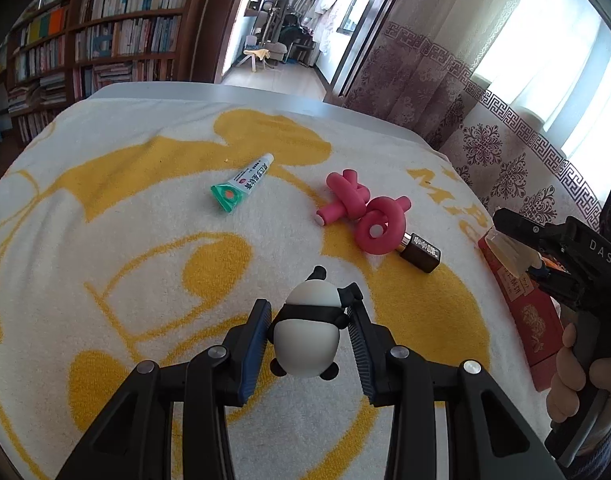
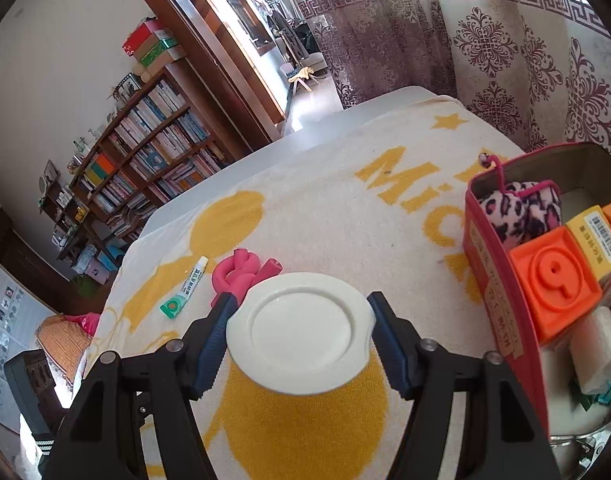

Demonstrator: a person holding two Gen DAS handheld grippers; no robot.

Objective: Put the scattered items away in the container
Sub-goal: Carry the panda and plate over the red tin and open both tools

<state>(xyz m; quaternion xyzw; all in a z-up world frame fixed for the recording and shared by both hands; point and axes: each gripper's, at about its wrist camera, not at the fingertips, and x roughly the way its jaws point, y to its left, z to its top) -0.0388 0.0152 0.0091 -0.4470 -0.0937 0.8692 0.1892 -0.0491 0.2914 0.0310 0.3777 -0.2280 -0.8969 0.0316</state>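
Note:
My left gripper is shut on a black and white panda figure and holds it over the yellow and white towel. My right gripper is shut on a white round container, seen from its base, just left of the red tin box. The box holds an orange cube, a leopard-print plush and other items. On the towel lie a green and white tube, a knotted pink foam roller and a small dark bottle.
The right gripper and the hand holding it show at the right edge of the left wrist view, above the red box. The table's far edge lies behind the towel. Bookshelves and curtains stand beyond.

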